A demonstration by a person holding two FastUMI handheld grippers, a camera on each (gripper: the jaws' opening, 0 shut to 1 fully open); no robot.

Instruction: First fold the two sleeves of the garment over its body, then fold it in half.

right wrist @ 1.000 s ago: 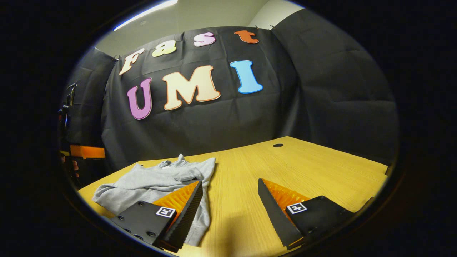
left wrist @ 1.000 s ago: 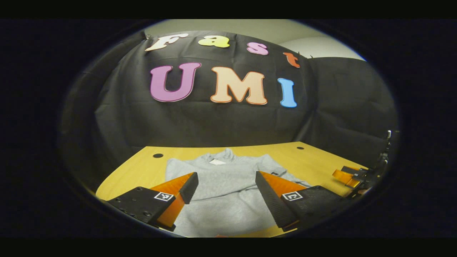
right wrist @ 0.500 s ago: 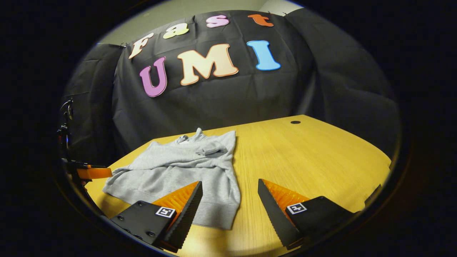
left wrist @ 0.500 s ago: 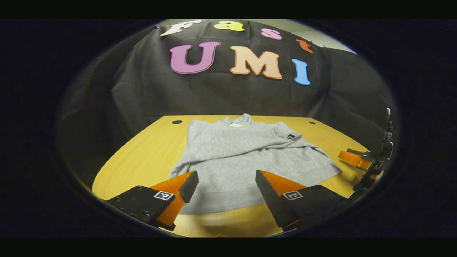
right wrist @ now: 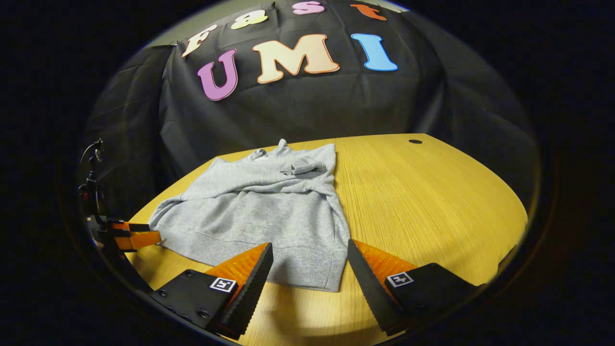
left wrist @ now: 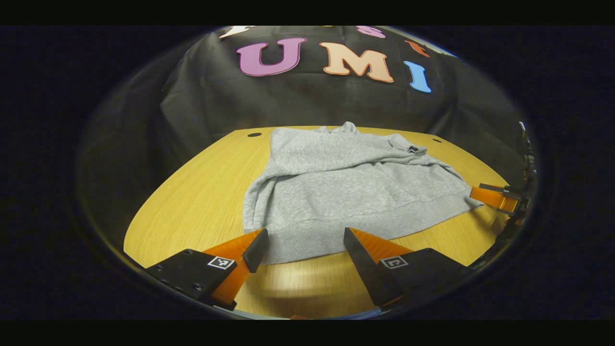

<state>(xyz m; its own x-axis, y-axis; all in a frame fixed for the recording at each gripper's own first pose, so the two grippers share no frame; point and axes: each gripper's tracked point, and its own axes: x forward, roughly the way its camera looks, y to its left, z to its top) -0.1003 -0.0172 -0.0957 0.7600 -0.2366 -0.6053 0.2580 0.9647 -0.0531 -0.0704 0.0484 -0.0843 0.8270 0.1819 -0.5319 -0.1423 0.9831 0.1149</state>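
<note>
Left gripper view. The left gripper (left wrist: 302,245) hovers above the near edge of the wooden table (left wrist: 192,206), fingers spread apart and holding nothing. The grey garment (left wrist: 346,192) lies flat on the table just beyond the fingertips, collar toward the far wall and ribbed hem (left wrist: 307,245) nearest. Both sleeves appear already laid across the body; a cuff (left wrist: 406,146) rests near the far right shoulder. The right gripper (left wrist: 495,198) shows at the right margin, close to the hem's right corner; whether it touches the cloth cannot be told.

Right gripper view. The right gripper (right wrist: 310,271) is likewise spread and empty, its fingers framing the hem's near right corner (right wrist: 331,274) from above. The garment (right wrist: 259,211) occupies the left half of the table (right wrist: 432,202), with the folded cuff (right wrist: 307,167) lying on the chest area. The left gripper (right wrist: 137,238) sits at the left margin beside the hem's other corner.

Handling. The fabric looks like a soft, fairly thick knit: light, limp, not fragile, and likely to sag and drag rather than hold shape. The ribbed hem corners seem the firmest holds; pinching one in each gripper should let the near half be carried over toward the collar. A shallow pinch may catch only the top layer.
</note>
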